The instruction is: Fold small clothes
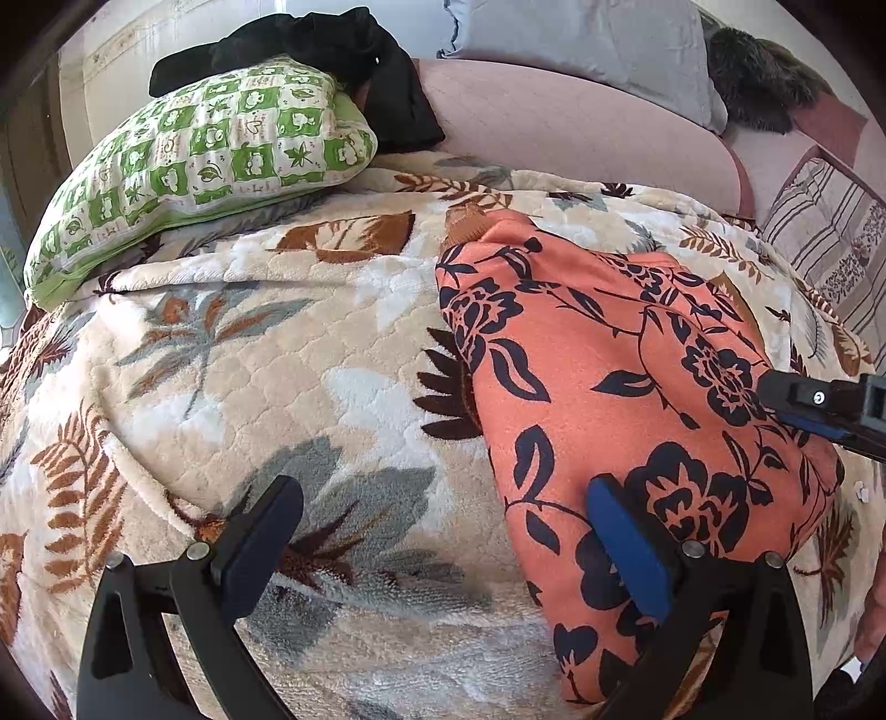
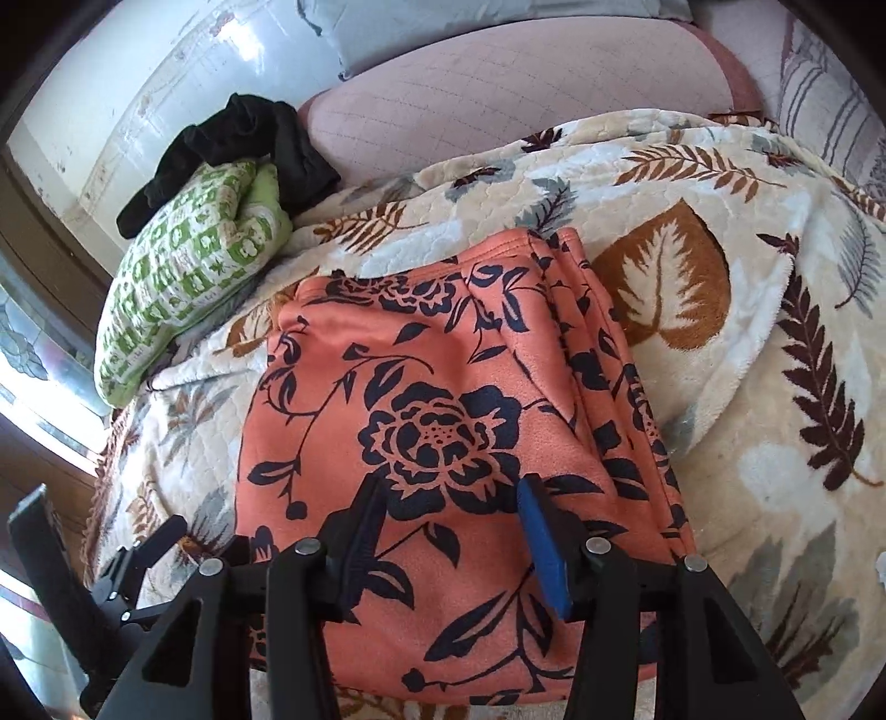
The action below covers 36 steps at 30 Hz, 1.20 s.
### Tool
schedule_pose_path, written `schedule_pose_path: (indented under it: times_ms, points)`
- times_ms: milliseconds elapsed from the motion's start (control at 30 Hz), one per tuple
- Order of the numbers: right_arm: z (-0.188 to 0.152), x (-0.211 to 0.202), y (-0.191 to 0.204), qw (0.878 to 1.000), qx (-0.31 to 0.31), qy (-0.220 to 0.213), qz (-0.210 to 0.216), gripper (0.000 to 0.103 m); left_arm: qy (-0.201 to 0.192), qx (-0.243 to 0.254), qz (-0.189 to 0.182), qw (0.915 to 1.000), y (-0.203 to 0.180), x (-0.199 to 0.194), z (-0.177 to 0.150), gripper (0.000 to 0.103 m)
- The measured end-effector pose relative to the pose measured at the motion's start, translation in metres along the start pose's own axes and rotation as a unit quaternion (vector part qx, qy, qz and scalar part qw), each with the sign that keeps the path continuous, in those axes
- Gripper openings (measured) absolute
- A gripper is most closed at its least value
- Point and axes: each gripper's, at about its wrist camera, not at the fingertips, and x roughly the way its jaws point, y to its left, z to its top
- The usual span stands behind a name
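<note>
An orange garment with a dark floral print [image 1: 609, 376] lies folded on the leaf-patterned blanket [image 1: 249, 360]; it also shows in the right wrist view [image 2: 443, 399], with stacked folded edges along its right side. My left gripper [image 1: 443, 526] is open, its right finger over the garment's left edge and its left finger over the blanket. My right gripper [image 2: 451, 526] is open and empty, just above the garment's near part. The right gripper's tip also shows in the left wrist view [image 1: 819, 410] at the garment's right edge.
A green patterned pillow [image 1: 194, 166] lies at the back left with a black garment [image 1: 332, 50] on it. A pink quilted cushion [image 1: 554, 122], a grey pillow [image 1: 581, 50] and a striped cloth [image 1: 830, 243] lie at the back and right.
</note>
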Motion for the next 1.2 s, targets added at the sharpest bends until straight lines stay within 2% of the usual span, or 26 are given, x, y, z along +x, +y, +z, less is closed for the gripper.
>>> schedule_pose_path:
  times_ms: [133,267,467,533,633,733,1000,1200]
  points:
    - [0.002,-0.016,-0.018,0.999,0.034,-0.019,0.034,0.069,0.000,-0.002,0.000,1.0000,0.000,0.000,0.000,0.102]
    - [0.007,-0.024,-0.035,0.998,0.044,-0.023,0.034,0.070,0.002,-0.012,-0.011,0.9999,0.002,0.000,0.002,0.102]
    - [0.010,-0.029,-0.074,0.995,0.087,-0.033,0.040,0.071,-0.010,-0.057,-0.093,0.9940,0.006,-0.006,0.009,0.102]
    - [0.010,-0.028,-0.086,0.993,0.099,-0.034,0.047,0.071,-0.020,-0.042,-0.106,0.9933,0.000,-0.009,0.010,0.102]
    - [0.009,-0.024,-0.101,0.991,0.116,-0.031,0.062,0.071,-0.012,-0.016,-0.125,0.9920,-0.012,-0.005,0.009,0.102]
    - [0.008,-0.019,-0.115,0.986,0.138,-0.029,0.088,0.073,0.003,-0.002,-0.131,0.9914,-0.021,0.003,0.006,0.102]
    - [0.011,-0.003,-0.137,0.975,0.164,-0.017,0.148,0.073,0.007,-0.002,-0.142,0.9898,-0.026,0.010,0.006,0.102]
    - [0.015,0.010,-0.145,0.969,0.176,-0.002,0.171,0.075,0.012,-0.002,-0.155,0.9879,-0.029,0.014,0.006,0.102]
